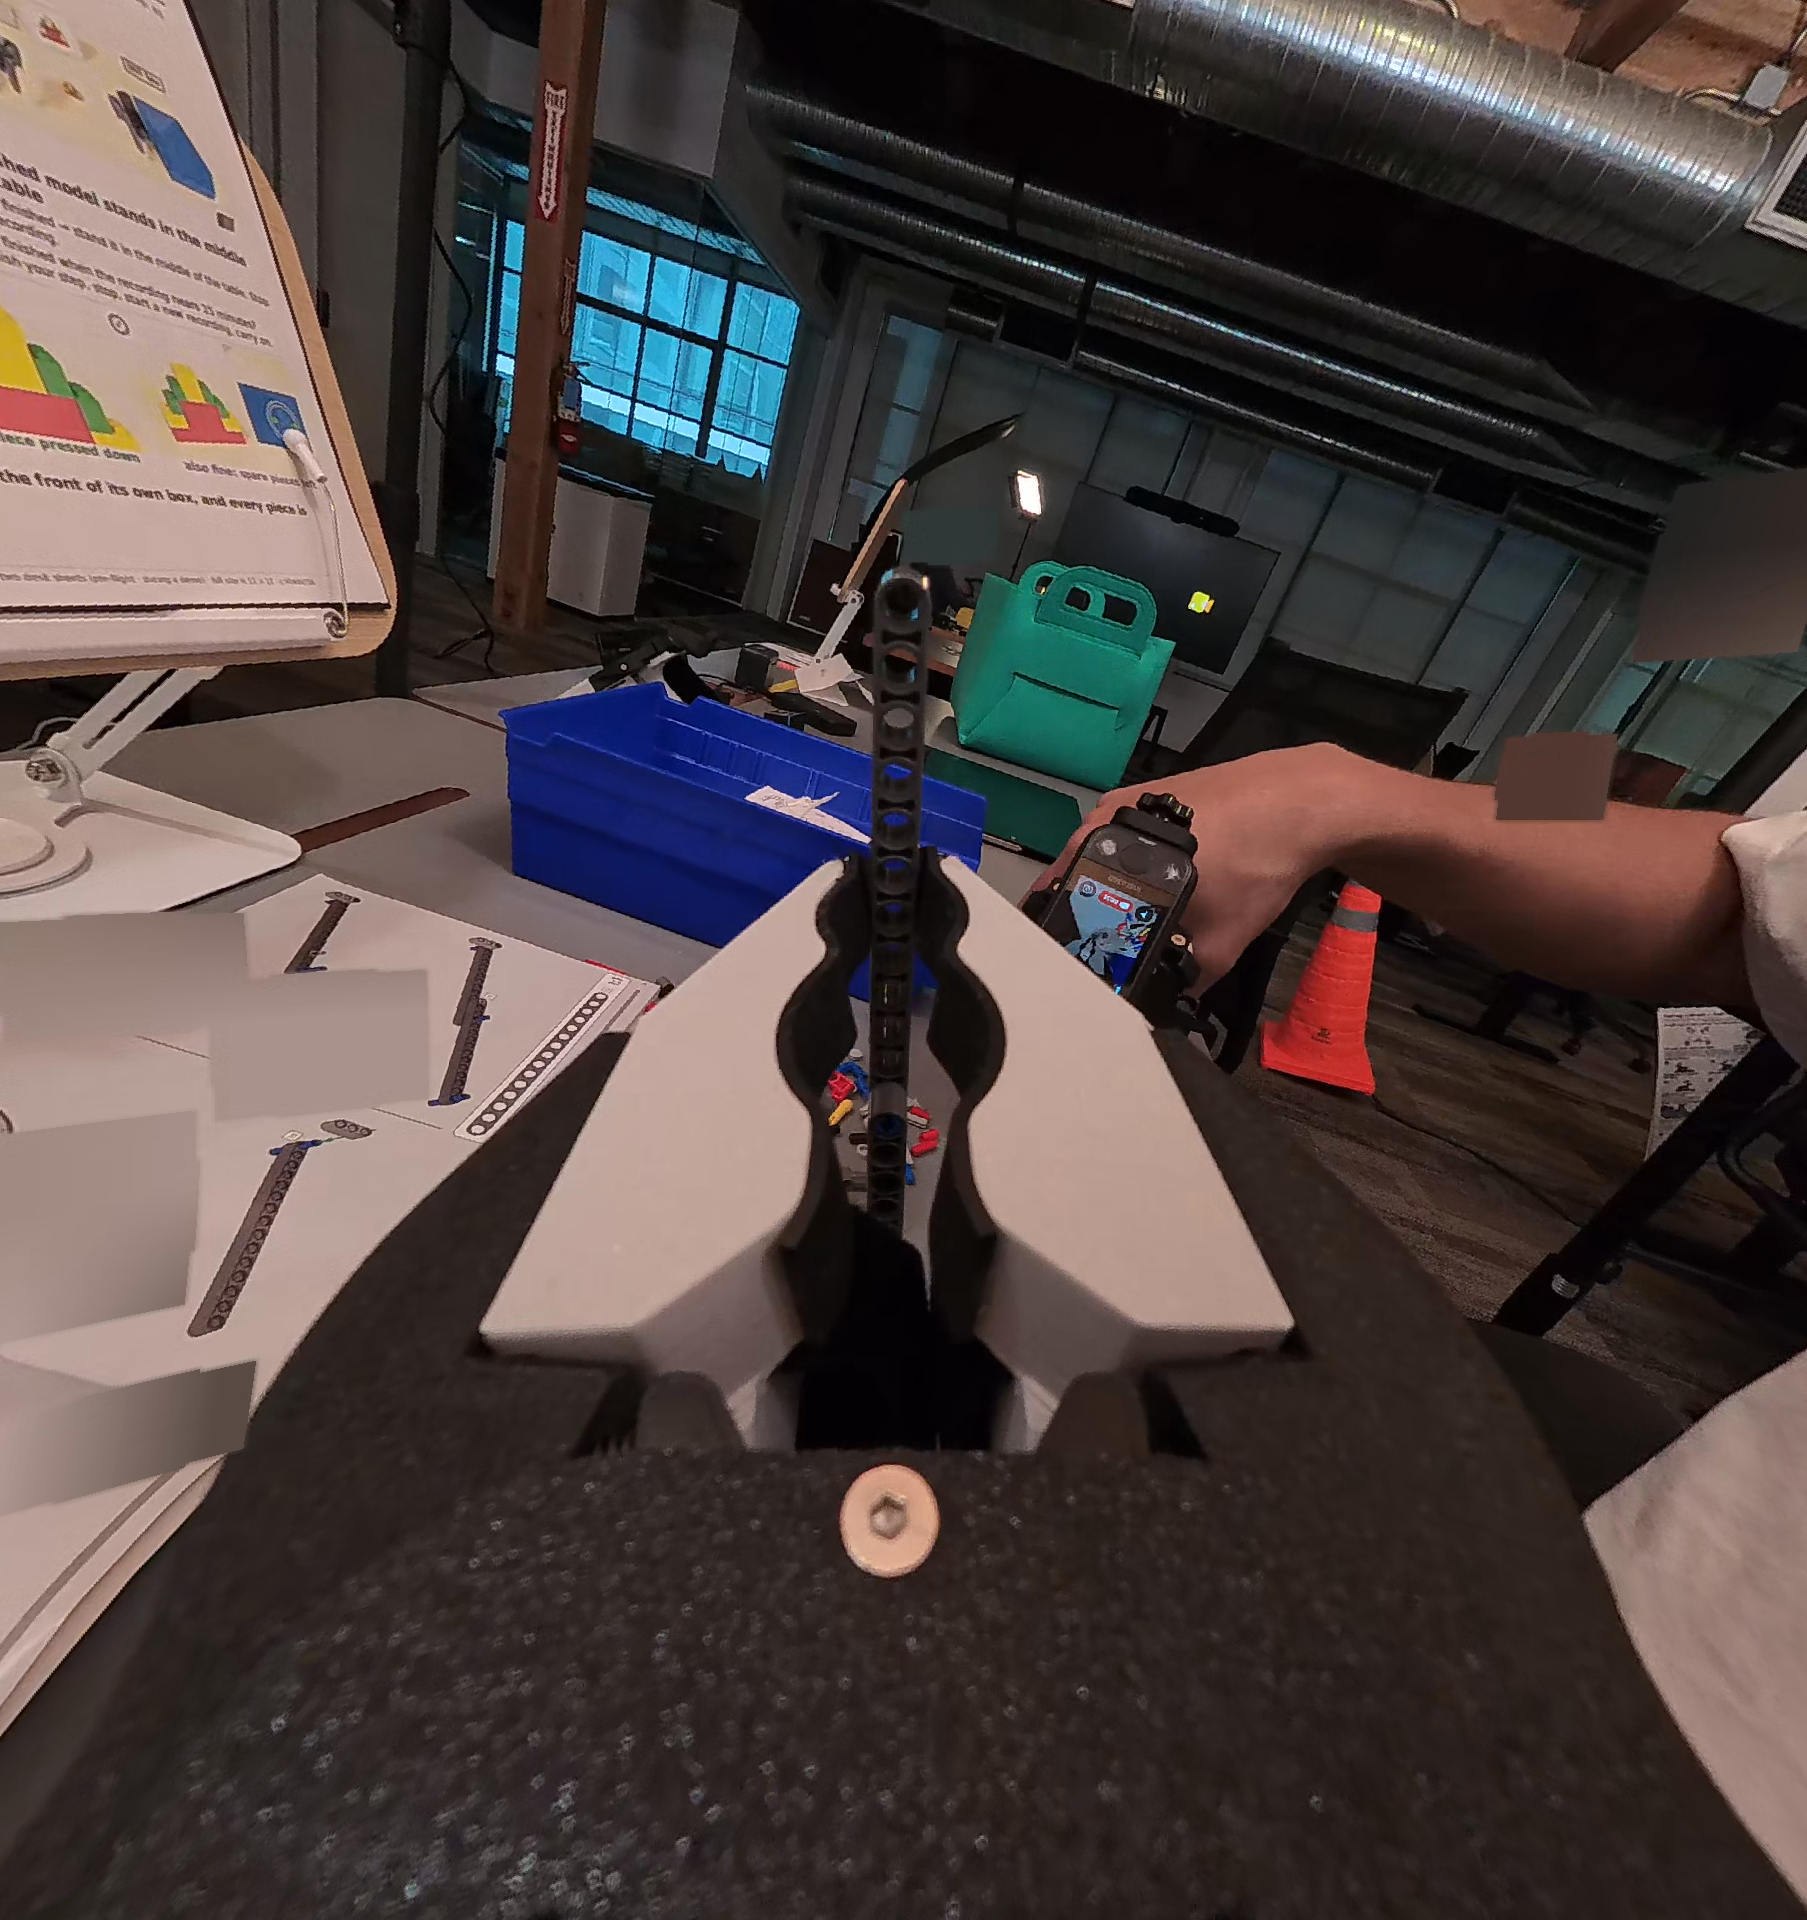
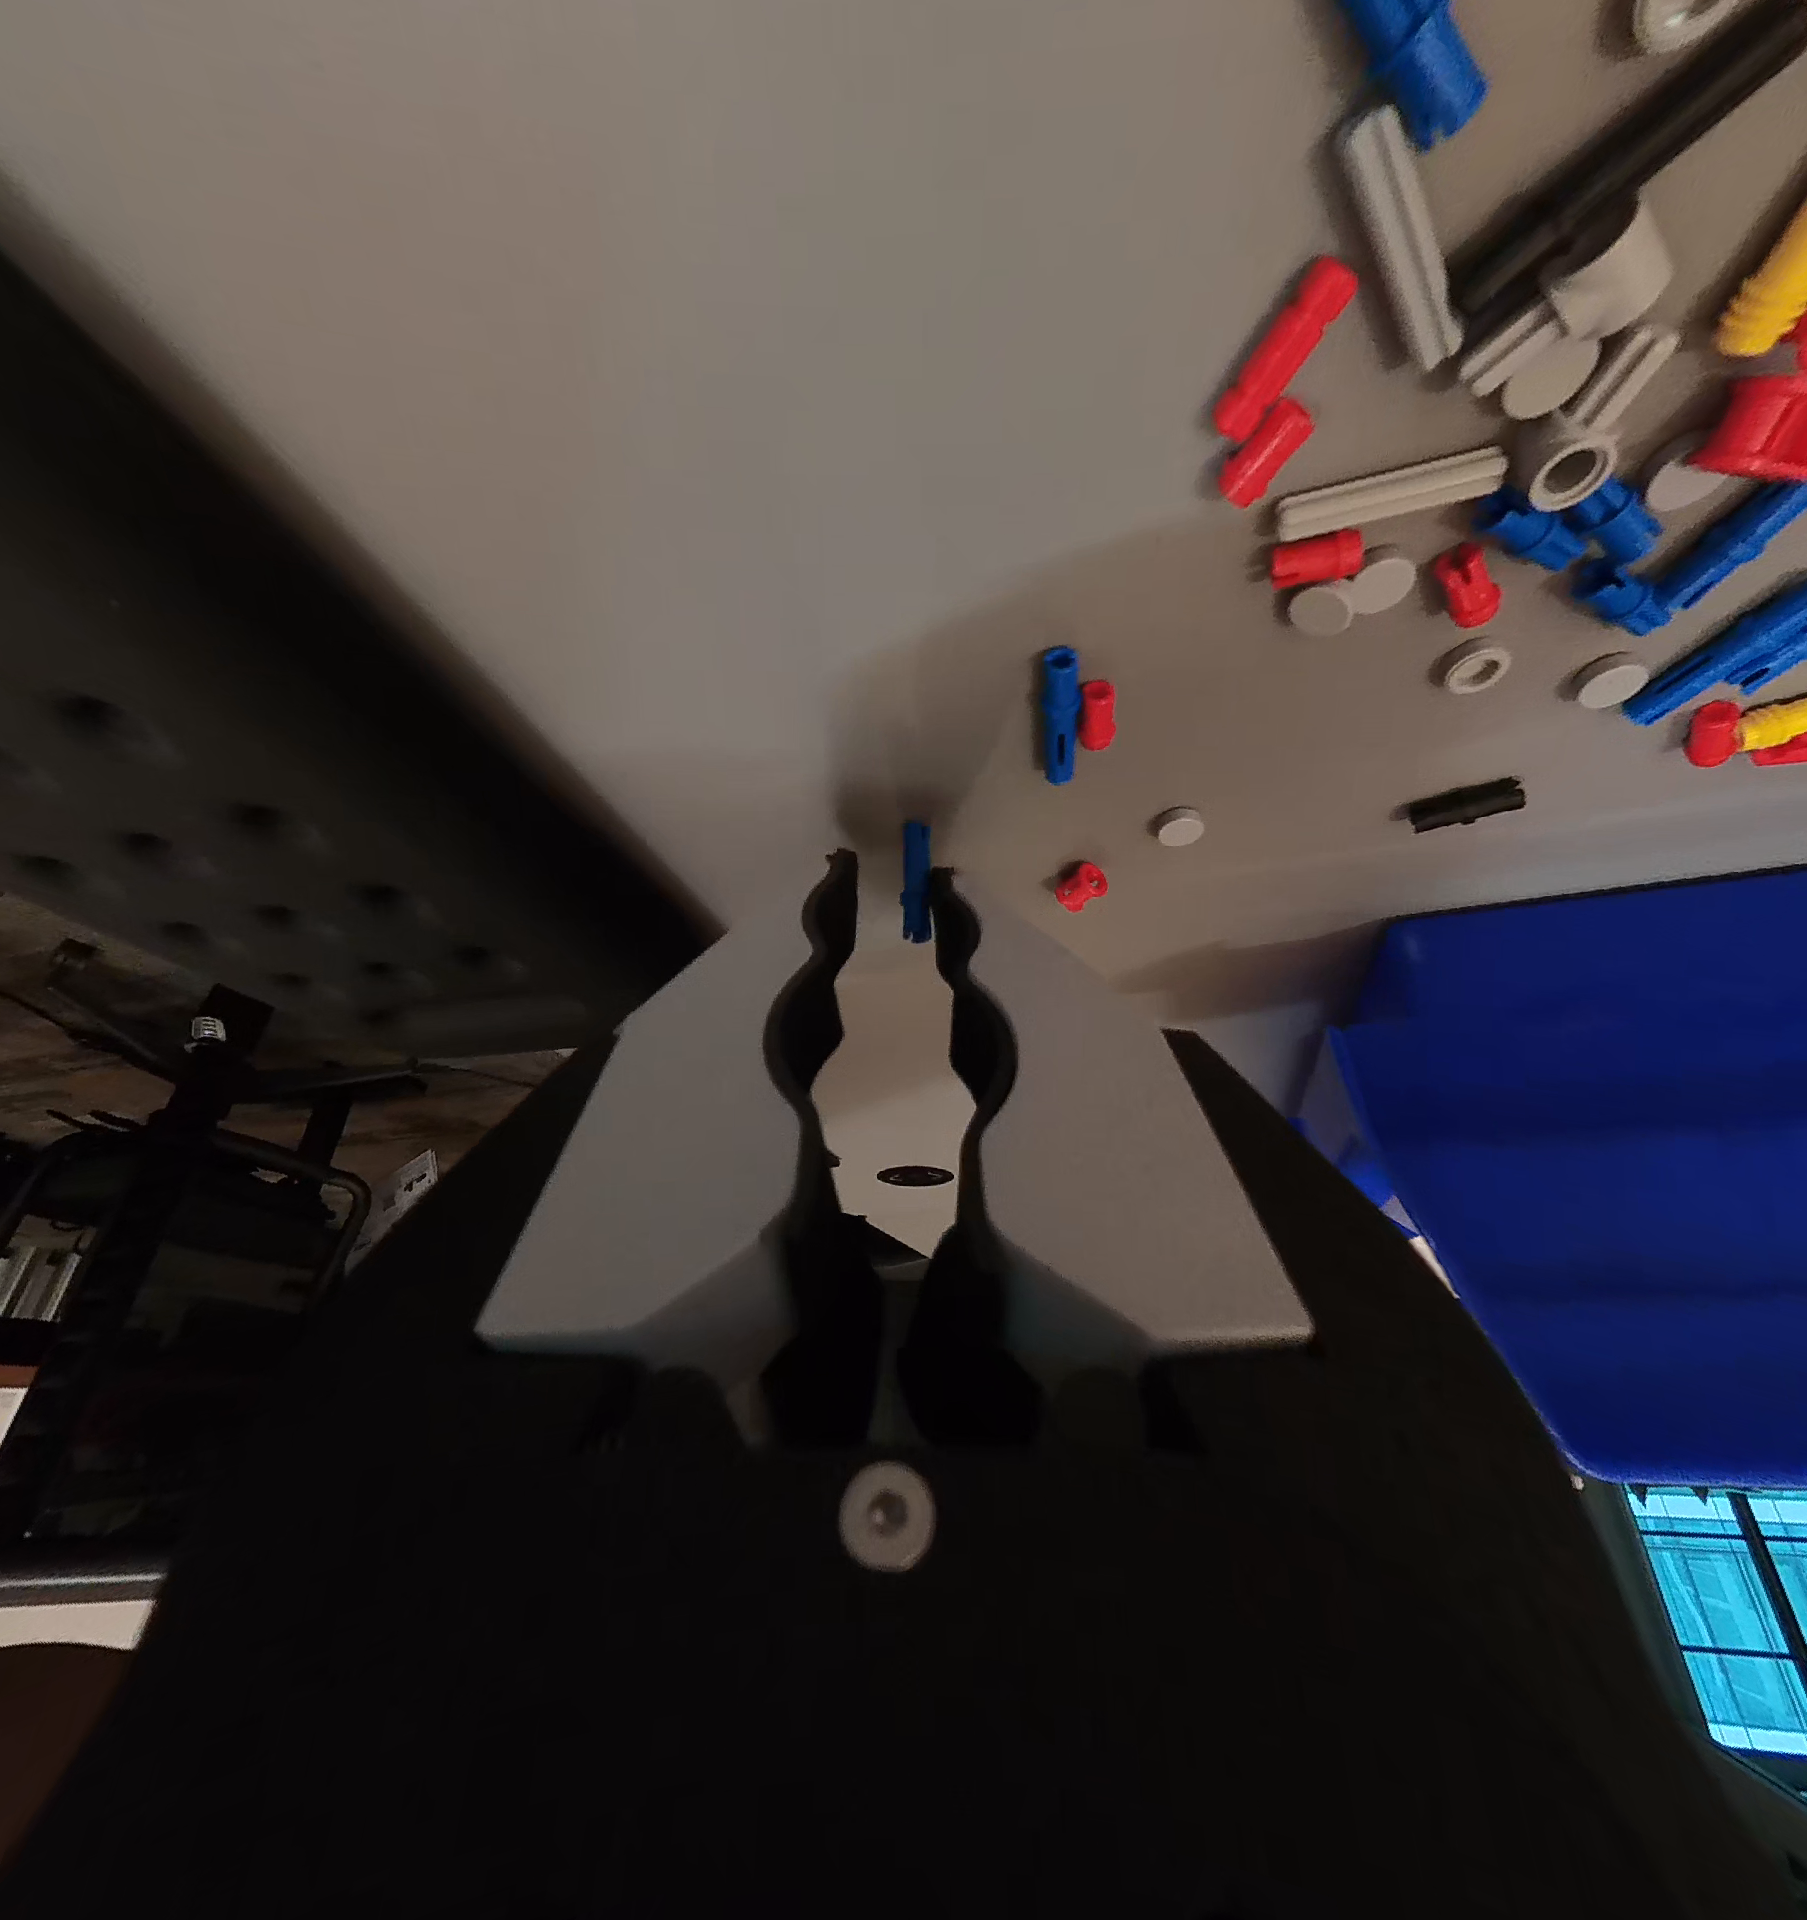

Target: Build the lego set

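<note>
My left gripper (image 1: 896, 862) is shut on a long black beam with holes (image 1: 899, 727), which stands upright out of the jaws above the table. In the right wrist view my right gripper (image 2: 891, 868) is open and points down at the grey table. A small blue pin (image 2: 917, 881) lies at its tips, against the inner side of the right finger; the jaws are not closed on it. Another blue pin beside a red bush (image 2: 1058, 712) lies just beyond. A hand holds the right gripper (image 1: 1117, 914) to the right in the left wrist view.
Many loose red, blue, yellow, grey and black parts (image 2: 1564, 436) lie on the table at the upper right. A blue bin (image 2: 1605, 1143) (image 1: 670, 790) stands close by. Printed instruction sheets (image 1: 359, 1039) and a document stand (image 1: 151, 416) are on the left. An orange cone (image 1: 1325, 997) is on the floor. The gap from one gripper's tips to the other's is roughly 35 cm. Measured from the fingertips, the red bush (image 2: 1058, 712) is 4 cm or so from the right gripper and 30 cm from the left.
</note>
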`<move>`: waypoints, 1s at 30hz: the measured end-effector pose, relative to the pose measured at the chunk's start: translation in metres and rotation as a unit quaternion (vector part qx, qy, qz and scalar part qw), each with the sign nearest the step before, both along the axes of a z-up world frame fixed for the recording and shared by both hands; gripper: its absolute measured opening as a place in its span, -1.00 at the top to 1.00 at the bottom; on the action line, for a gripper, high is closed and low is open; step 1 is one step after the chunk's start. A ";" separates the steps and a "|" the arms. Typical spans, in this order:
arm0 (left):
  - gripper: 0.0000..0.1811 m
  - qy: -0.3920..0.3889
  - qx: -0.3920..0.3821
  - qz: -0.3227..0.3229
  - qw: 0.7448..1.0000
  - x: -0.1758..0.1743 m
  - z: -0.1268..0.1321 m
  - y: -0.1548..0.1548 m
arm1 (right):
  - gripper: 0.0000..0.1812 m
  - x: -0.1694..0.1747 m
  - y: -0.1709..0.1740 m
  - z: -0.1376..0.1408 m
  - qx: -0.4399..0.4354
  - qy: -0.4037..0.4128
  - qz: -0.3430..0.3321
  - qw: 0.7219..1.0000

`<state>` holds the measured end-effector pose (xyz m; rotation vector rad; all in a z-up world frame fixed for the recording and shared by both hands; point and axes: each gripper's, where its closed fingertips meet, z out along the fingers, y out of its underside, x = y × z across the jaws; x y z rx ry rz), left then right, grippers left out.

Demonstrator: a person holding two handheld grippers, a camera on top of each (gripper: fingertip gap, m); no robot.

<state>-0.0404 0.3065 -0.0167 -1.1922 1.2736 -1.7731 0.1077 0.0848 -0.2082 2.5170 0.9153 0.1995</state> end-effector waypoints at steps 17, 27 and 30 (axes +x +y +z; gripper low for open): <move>0.94 -0.077 -0.138 -0.100 0.982 -0.021 0.032 -0.004 | 0.60 -0.163 0.163 0.164 0.512 0.529 -0.116 0.667; 0.94 -0.065 -0.129 -0.145 0.979 -0.023 0.029 -0.018 | 0.92 -0.198 0.203 0.166 0.546 0.605 -0.150 0.559; 0.93 -0.076 -0.113 -0.113 0.984 -0.024 0.033 -0.010 | 0.92 -0.196 0.202 0.161 0.564 0.595 -0.166 0.548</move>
